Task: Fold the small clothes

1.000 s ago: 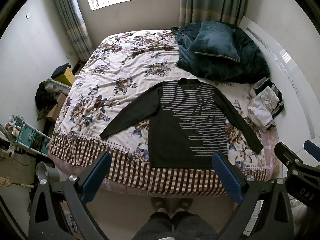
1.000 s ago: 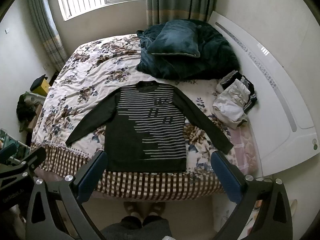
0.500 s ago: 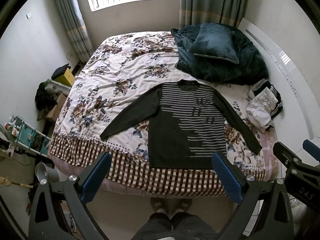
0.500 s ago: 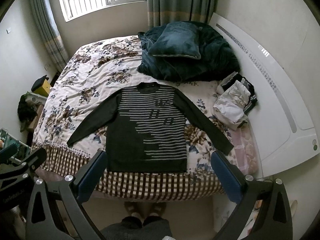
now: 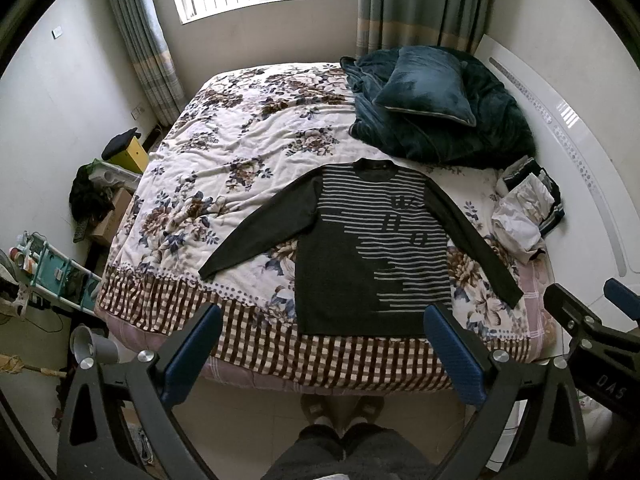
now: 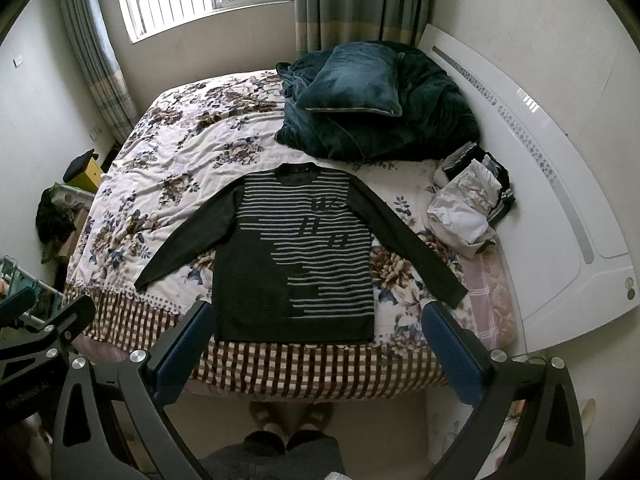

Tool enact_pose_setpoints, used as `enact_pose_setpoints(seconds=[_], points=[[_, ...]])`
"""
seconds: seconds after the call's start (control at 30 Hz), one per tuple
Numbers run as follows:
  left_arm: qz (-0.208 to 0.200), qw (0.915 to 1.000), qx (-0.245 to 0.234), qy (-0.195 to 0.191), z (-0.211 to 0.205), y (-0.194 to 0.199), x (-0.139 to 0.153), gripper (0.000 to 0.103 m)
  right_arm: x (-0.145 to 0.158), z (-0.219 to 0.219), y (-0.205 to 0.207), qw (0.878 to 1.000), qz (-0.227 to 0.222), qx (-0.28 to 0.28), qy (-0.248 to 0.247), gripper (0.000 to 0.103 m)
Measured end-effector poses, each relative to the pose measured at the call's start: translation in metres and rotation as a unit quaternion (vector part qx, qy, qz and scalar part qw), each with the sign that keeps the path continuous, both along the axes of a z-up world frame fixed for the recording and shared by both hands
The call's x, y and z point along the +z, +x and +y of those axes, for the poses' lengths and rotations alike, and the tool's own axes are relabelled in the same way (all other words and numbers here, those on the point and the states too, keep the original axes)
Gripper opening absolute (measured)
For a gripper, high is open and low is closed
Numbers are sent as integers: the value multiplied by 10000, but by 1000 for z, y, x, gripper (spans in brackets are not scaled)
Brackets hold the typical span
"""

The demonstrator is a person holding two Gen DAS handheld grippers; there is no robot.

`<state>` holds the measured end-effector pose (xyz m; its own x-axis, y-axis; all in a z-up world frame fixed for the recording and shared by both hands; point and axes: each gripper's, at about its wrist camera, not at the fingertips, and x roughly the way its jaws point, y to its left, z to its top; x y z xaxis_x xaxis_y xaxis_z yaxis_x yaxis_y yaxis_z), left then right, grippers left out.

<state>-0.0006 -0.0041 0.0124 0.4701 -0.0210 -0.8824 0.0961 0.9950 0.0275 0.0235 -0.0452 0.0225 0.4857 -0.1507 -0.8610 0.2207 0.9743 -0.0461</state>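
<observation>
A dark long-sleeved sweater (image 5: 360, 252) with grey stripes lies flat, face up, sleeves spread, near the foot of the bed; it also shows in the right wrist view (image 6: 296, 256). My left gripper (image 5: 322, 346) is open and empty, held high above the bed's near edge. My right gripper (image 6: 316, 344) is open and empty too, at about the same height. Neither touches the sweater.
A floral bedspread (image 5: 240, 152) covers the bed. A dark teal blanket and pillow (image 5: 432, 96) lie at the head. A pile of white and dark clothes (image 6: 472, 204) sits by the white headboard (image 6: 560, 168). Clutter and a rack (image 5: 48, 268) stand left of the bed.
Both grippers have risen or pulled back a little, so the sweater and bed sit slightly lower and smaller in view. The sweater has not moved.
</observation>
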Motion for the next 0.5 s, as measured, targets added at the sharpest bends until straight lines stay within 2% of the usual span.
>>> enact_pose_setpoints(seconds=[0.33, 0.5], points=[[39, 10000, 6, 5, -11, 6, 12, 103, -2, 2, -3, 10000, 5, 4, -4, 103], [28, 10000, 0, -3, -7, 4, 10, 103, -1, 3, -3, 10000, 8, 13, 1, 103]])
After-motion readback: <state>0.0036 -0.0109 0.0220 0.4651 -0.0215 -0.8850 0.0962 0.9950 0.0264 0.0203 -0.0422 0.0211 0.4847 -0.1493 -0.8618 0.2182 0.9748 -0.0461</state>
